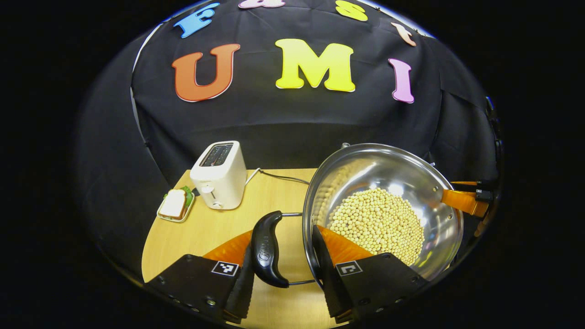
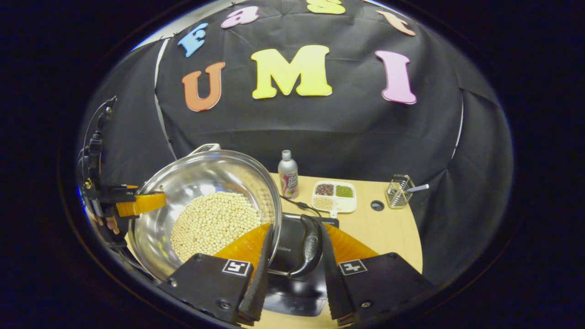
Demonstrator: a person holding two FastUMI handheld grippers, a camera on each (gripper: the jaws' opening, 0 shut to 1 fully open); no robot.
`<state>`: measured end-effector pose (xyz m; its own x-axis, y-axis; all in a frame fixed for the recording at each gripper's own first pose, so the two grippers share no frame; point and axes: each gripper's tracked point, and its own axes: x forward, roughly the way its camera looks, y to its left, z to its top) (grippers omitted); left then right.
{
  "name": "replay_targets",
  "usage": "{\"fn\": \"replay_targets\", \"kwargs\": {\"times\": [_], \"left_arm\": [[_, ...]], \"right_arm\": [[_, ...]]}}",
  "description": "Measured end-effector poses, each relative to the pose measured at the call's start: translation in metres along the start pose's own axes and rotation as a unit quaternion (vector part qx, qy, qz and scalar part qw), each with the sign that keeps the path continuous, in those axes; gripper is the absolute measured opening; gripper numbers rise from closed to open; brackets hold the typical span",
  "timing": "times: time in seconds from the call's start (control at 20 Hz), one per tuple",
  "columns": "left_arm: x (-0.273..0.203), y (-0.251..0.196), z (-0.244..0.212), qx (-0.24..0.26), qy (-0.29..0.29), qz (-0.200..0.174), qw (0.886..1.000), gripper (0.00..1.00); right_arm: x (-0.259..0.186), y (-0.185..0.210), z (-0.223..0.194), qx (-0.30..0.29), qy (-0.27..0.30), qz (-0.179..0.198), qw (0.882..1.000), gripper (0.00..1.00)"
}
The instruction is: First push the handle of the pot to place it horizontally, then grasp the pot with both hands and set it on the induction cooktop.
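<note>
While the wooden table (image 1: 201, 233) carries everything, the biggest item is the steel pot (image 1: 384, 183), holding dried soybeans (image 1: 377, 224) and looking raised off the tabletop, w/ a side handle at each end. In the right gripper view the induction cooktop (image 2: 292, 274) sits just under the pot's right edge, so I judge this is the carry/set-down step. Left gripper (image 1: 283, 267): jaws straddle the pot's left handle (image 1: 267, 249); the outer finger touches the grip, the inner one stands between grip and rim, so whether it's clamped I can't tell. Right gripper (image 2: 292, 269): jaws either side of the right handle (image 2: 308, 251), gaps visible, so it looks unclenched. To do it well: keep both ends level so beans don't spill, firm up both holds, centre the pot over the cooktop, lower evenly. Smaller stuff: toaster (image 1: 219, 173), bottle (image 2: 288, 173), divided dish (image 2: 334, 196), sandwich plate (image 1: 176, 205), wire holder (image 2: 398, 191).
</note>
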<state>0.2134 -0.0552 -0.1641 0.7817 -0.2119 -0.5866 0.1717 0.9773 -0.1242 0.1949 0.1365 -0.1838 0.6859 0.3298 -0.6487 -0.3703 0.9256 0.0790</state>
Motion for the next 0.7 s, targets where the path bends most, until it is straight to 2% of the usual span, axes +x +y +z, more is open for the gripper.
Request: {"fn": "replay_targets", "kwargs": {"times": [0.1,0.25,0.6,0.65,0.7], "left_arm": [[0.009,-0.017,0.002,-0.001,0.000,-0.006,1.000,0.62],[0.027,-0.036,0.004,-0.001,0.002,-0.016,1.000,0.62],[0.075,-0.061,-0.015,0.006,0.028,-0.040,0.999,0.62],[0.081,-0.064,-0.019,0.006,0.032,-0.042,0.999,0.62],[0.089,-0.066,-0.023,0.005,0.035,-0.045,0.998,0.62]], "right_arm": [[0.002,-0.018,0.002,0.000,-0.002,-0.006,1.000,0.57],[0.010,-0.041,0.000,-0.002,-0.004,-0.014,1.000,0.54],[0.044,-0.074,-0.030,0.014,0.017,-0.031,0.999,0.57],[0.049,-0.077,-0.035,0.016,0.020,-0.034,0.999,0.54],[0.055,-0.080,-0.040,0.017,0.023,-0.036,0.999,0.57]]}}
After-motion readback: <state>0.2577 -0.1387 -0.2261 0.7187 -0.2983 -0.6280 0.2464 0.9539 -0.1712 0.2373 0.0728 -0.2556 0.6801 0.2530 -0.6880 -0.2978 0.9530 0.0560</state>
